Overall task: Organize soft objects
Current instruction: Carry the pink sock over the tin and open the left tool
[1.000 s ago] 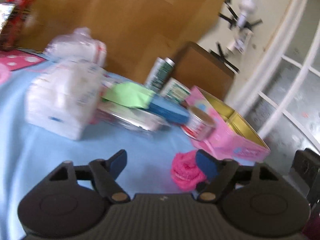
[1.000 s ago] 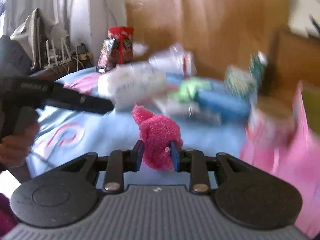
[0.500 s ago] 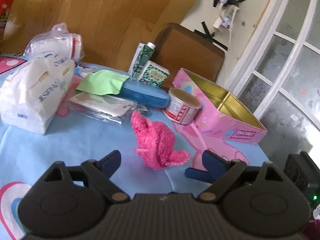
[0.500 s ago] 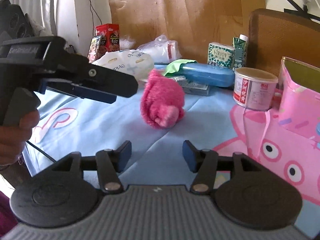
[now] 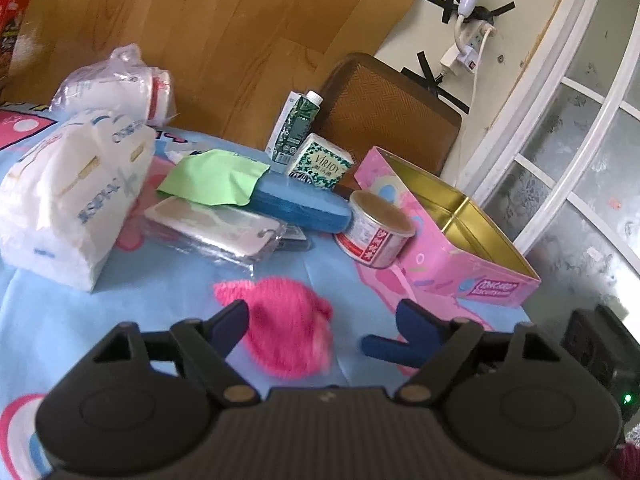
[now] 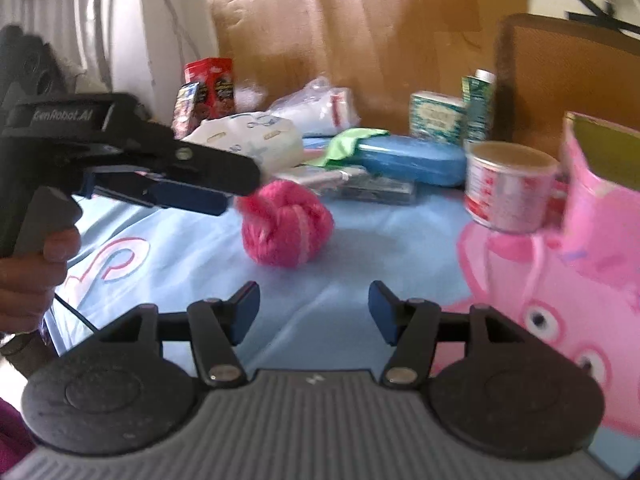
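A fluffy bright pink knitted bundle (image 5: 288, 326) lies on the light blue cartoon-print tablecloth (image 5: 140, 280), between the spread fingers of the left gripper (image 5: 322, 324), whose jaws are closing; its left pad sits just beside the wool, the right pad stands clear. In the right wrist view the same bundle (image 6: 286, 226) rests ahead of the right gripper (image 6: 314, 312), whose fingers are released and hold nothing. To the right stands an open pink rectangular tin (image 5: 452, 232) with a gold lining; the part of its inside that shows holds nothing. Touching its near wall is a round white tub with red print (image 5: 374, 236), its lid on. Behind lie a closed blue oblong case (image 5: 304, 206) with a green cloth (image 5: 212, 182) draped over one end, and a white plastic pack of tissues (image 5: 68, 196), sealed.
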Motion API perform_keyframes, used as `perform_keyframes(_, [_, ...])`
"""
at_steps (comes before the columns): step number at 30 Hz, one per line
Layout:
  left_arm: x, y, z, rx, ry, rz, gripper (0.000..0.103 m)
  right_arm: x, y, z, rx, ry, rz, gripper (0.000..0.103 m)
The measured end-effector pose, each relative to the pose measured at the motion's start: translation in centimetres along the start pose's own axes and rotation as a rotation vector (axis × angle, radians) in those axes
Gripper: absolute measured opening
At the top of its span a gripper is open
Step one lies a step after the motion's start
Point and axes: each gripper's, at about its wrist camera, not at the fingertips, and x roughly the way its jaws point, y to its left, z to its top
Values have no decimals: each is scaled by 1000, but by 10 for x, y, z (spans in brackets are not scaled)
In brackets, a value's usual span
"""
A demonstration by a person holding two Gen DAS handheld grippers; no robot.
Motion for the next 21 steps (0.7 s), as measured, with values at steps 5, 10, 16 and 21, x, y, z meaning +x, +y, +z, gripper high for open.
perform_keyframes(5, [19,-1,5,19,22,51,53,41,8,19,-39,47,47,63])
perform_keyframes(10, [10,-25,16,76,-6,-38,53,39,7,22,-4,-9,2,53])
perform_keyframes(16, [41,-98,49,231,-29,-180,53,-17,-17,21,0,-183,-165,53])
perform_keyframes(21, [90,-165,71,317,-36,-264,54,-55,-70,34,47,-278,-331,53])
